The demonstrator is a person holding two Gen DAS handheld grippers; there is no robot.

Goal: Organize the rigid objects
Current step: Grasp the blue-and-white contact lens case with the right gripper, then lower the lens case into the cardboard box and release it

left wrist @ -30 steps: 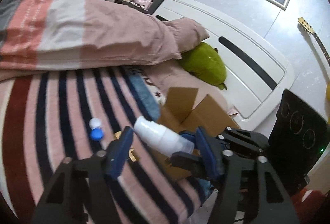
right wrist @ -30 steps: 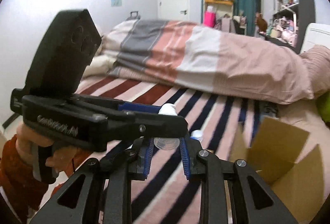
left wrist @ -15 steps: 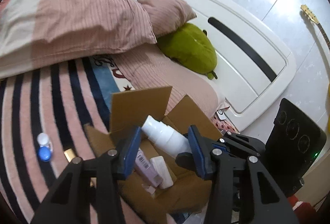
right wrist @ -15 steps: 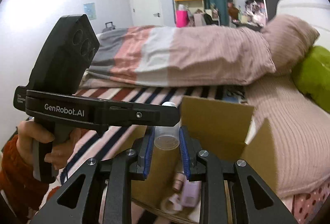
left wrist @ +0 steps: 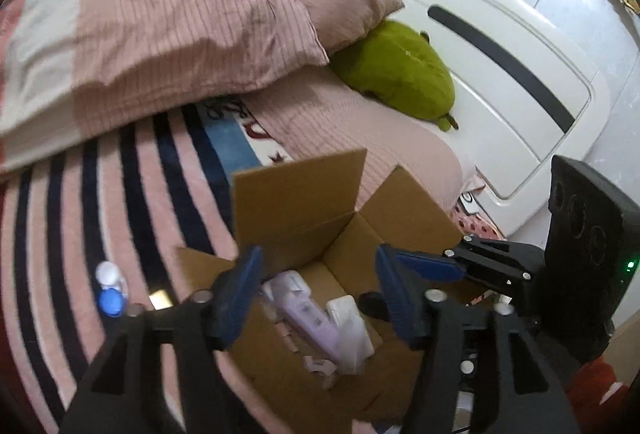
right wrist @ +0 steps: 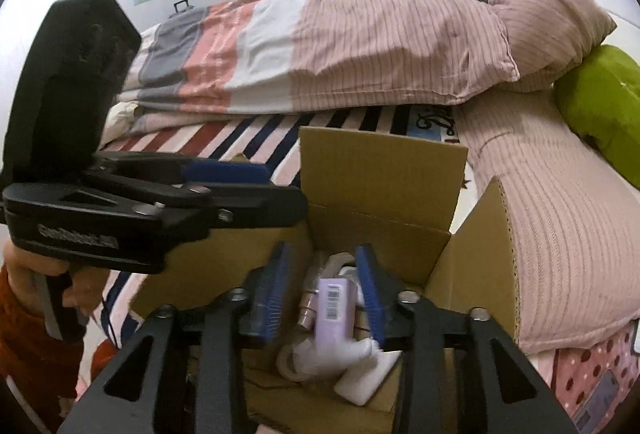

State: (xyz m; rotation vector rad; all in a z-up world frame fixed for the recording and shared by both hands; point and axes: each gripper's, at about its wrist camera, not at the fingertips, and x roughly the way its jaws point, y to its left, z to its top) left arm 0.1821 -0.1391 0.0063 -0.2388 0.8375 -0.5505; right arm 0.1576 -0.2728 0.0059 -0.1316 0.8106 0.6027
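- Hard to read: box contents blurred in both views; white bottle (right wrist: pixel 360 374) smeared in right wrist view, lying low in cardboard box (right wrist: pixel 380 170) beside lilac bottle (right wrist: pixel 334 310) w/ barcode label.
- Cut off: box's near wall hidden behind left gripper (left wrist: pixel 318 294) and right gripper (right wrist: pixel 322 290) frames; small beige bits at box bottom not identifiable.
- Gold-capped item (left wrist: pixel 160 300) on striped blanket (left wrist: pixel 132 194) mostly hidden behind left finger; blue-and-white small bottle (left wrist: pixel 108 290) just beside it, outside box.
- Left gripper: blue pads wide apart, nothing between them, hovering over open box.
- Right gripper: pads (right wrist: pixel 276 286) parted too, empty, framing lilac bottle from above (not touching, as far as visible).
- Left gripper body (right wrist: pixel 132 202) seen side-on in right wrist view, held by hand (right wrist: pixel 64 286) in orange sleeve.
- Vs 0.5 s ago: white bottle then clamped by both grippers above box; now released, down among the other bottles; both sets of jaws spread wider.
- Green plush (left wrist: pixel 396 70) and pink pillow (left wrist: pixel 340 2) beyond box, well apart from it.
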